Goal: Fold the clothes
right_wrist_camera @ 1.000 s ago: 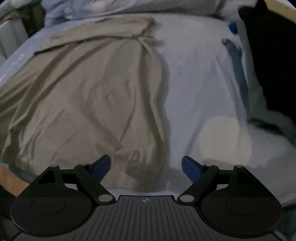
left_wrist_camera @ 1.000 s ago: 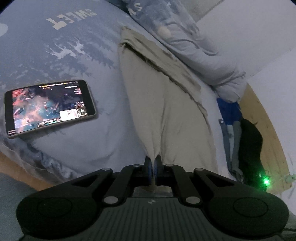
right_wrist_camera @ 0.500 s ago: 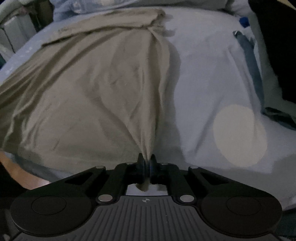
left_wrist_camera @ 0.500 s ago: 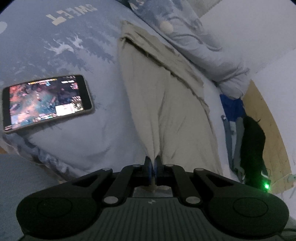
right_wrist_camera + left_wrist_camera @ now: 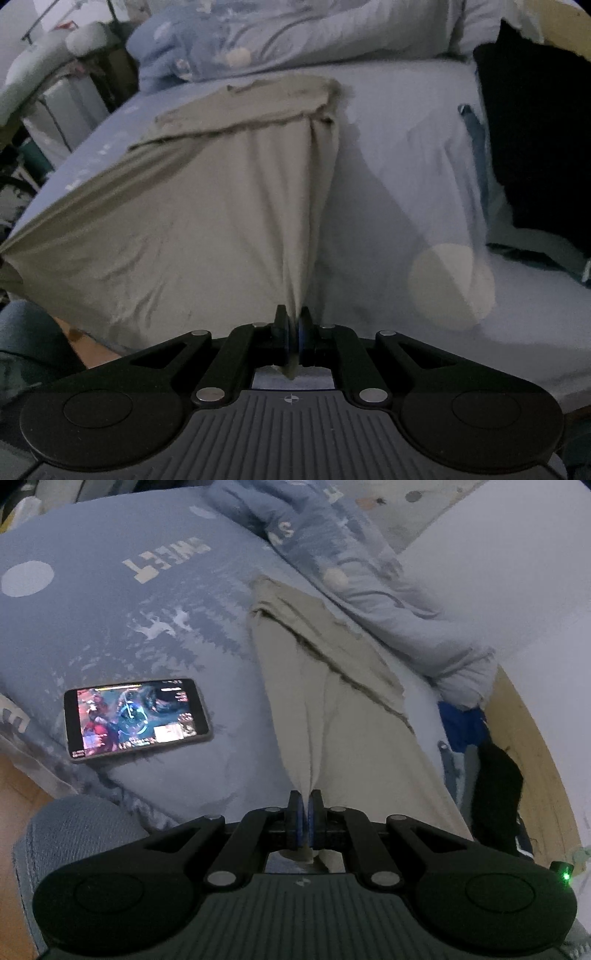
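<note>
- The beige garment [image 5: 332, 709] is thin, matt cloth, soft and finely creased where it is pulled taut.
- The bedsheet [image 5: 399, 177] is smooth, matt, pale blue cloth.
- The duvet [image 5: 147, 609] is matt printed cloth, blue with white shapes and letters.
- The phone [image 5: 136, 718] has a glossy glass screen, lit.
- The left gripper [image 5: 305, 812] and right gripper [image 5: 291, 328] are matt black plastic with round metal pins, blue pads and a ribbed grey housing.
- The bed frame [image 5: 532, 746] looks like pale, smooth wood.
- The black garment [image 5: 535, 140] is dark, matt cloth.
</note>
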The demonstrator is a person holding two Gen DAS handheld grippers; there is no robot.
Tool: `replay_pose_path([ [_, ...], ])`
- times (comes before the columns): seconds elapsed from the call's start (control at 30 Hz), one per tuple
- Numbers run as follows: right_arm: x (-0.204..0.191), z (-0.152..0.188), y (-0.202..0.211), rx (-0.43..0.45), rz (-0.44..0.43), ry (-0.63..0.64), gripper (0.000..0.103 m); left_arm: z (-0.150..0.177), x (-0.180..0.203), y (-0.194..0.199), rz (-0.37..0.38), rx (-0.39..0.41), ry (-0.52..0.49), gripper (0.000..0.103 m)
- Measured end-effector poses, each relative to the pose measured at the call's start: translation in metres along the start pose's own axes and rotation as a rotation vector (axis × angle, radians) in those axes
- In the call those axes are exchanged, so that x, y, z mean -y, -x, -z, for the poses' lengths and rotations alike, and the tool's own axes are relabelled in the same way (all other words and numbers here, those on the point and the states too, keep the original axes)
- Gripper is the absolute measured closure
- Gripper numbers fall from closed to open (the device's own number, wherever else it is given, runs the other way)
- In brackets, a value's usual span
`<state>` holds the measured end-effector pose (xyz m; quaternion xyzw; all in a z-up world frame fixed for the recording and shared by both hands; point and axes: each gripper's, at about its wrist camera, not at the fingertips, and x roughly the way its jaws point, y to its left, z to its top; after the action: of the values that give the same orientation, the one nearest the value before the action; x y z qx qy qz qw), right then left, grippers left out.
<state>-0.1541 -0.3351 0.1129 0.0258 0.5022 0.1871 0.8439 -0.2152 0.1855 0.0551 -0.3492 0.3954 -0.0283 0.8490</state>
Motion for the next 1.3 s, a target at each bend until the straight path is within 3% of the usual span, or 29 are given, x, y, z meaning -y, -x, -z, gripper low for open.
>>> replay_pose_path([
  [0.3, 0.0, 0.018, 0.049, 0.002, -0.044, -0.012, 0.097, 0.016, 0.006, 0.038, -0.004, 0.021, 0.0, 0.095],
  [0.7, -0.017, 0.037, 0.118, -0.026, -0.014, 0.046, 0.097, 0.058, 0.036, 0.1, 0.048, 0.053, 0.033, 0.095],
  [1.07, -0.019, 0.045, 0.076, -0.114, -0.09, 0.003, 0.097, 0.061, 0.014, 0.083, 0.024, 0.071, 0.106, 0.096],
  [1.3, -0.025, 0.03, 0.076, -0.086, -0.152, -0.006, 0.097, 0.044, 0.022, 0.085, 0.055, 0.119, 0.133, 0.096],
])
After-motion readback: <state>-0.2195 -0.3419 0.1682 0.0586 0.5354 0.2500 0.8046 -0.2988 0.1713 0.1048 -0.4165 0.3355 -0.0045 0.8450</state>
